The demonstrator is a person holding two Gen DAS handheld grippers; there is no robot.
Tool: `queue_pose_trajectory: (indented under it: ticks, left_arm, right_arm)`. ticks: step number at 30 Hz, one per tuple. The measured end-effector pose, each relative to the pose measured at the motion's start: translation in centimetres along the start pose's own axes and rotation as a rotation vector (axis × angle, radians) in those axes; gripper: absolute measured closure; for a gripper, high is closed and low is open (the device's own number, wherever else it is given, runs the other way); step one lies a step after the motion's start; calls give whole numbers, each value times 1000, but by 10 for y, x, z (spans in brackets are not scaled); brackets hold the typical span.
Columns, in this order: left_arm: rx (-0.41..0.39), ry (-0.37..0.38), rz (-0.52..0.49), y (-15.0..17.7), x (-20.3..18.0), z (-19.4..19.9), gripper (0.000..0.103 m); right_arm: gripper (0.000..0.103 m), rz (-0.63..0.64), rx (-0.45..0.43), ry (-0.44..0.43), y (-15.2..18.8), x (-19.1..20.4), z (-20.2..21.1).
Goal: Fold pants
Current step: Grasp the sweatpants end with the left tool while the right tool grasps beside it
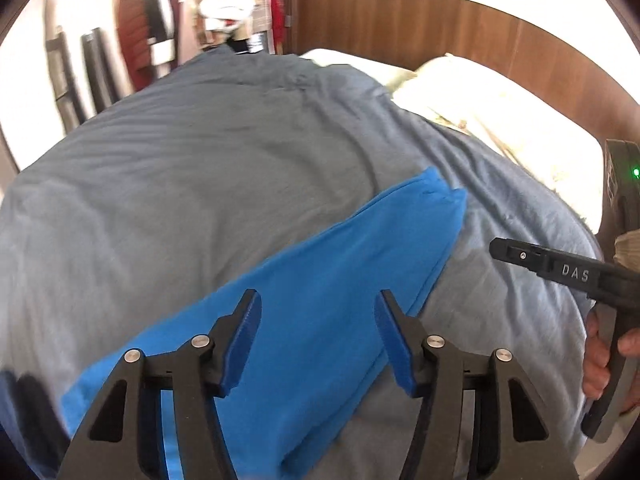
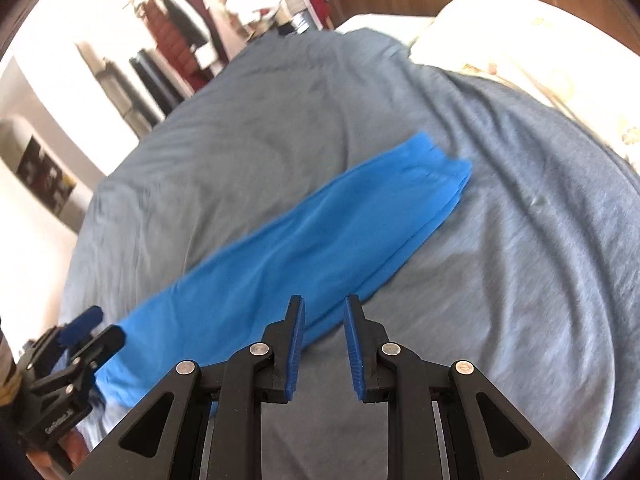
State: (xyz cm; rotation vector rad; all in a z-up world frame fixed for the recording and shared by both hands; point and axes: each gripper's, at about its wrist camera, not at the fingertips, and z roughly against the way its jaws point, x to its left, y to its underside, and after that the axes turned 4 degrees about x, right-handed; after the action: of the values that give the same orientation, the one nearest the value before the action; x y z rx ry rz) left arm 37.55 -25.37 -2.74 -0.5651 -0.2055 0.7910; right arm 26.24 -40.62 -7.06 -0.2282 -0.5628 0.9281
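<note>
Bright blue pants [image 1: 320, 264] lie as one long strip, leg on leg, slanting across the grey-blue bed cover [image 1: 180, 168]. Their cuffs [image 2: 440, 160] point to the upper right. My left gripper [image 1: 318, 296] hovers over the middle of the strip with its jaws wide apart and nothing between the pads. In the right wrist view it shows at the lower left [image 2: 94, 330], by the strip's wide end. My right gripper [image 2: 324, 300] hangs above the strip's near edge with a narrow gap between its pads and no cloth in it. It also shows at the right edge [image 1: 500, 250], held by a hand.
Cream pillows [image 1: 480, 100] lie at the head of the bed against a brown wooden headboard [image 1: 440, 20]. A rack of hanging clothes [image 2: 172, 40] stands beyond the far side of the bed. The bed cover [image 2: 520, 260] is wrinkled around the pants.
</note>
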Motion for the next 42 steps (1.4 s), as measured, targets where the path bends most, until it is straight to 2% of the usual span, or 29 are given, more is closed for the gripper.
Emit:
queue_pose_trajectory:
  ticks: [9, 10, 12, 16, 20, 22, 25, 26, 31, 42]
  left_arm:
    - [21, 123, -245, -101, -56, -84, 47]
    - [30, 133, -267, -109, -61, -92, 47]
    - [59, 169, -331, -130, -77, -119, 47]
    - [106, 227, -403, -157, -102, -161, 47]
    - [153, 279, -448, -176, -124, -200, 53]
    - [180, 300, -466, -184, -132, -218, 55]
    - [227, 317, -504, -189, -142, -242, 70]
    - [250, 321, -522, -190, -147, -252, 72]
    - [338, 411, -522, -192, -157, -281, 72]
    - [436, 499, -435, -194, -150, -320, 71]
  right_arm:
    - [81, -196, -109, 31, -43, -59, -17]
    - [76, -223, -122, 32, -48, -66, -21]
    - [72, -280, -135, 32, -55, -80, -30]
    - [72, -379, -143, 26, -67, -112, -47]
    - [72, -452, -140, 16, -78, -137, -65]
    - [72, -475, -133, 12, -82, -148, -74]
    - [72, -507, -132, 0, -87, -159, -85]
    - [72, -513, -134, -5, -89, -161, -88]
    - [72, -539, -134, -25, -95, -170, -103]
    - [72, -579, -86, -70, -91, -180, -133]
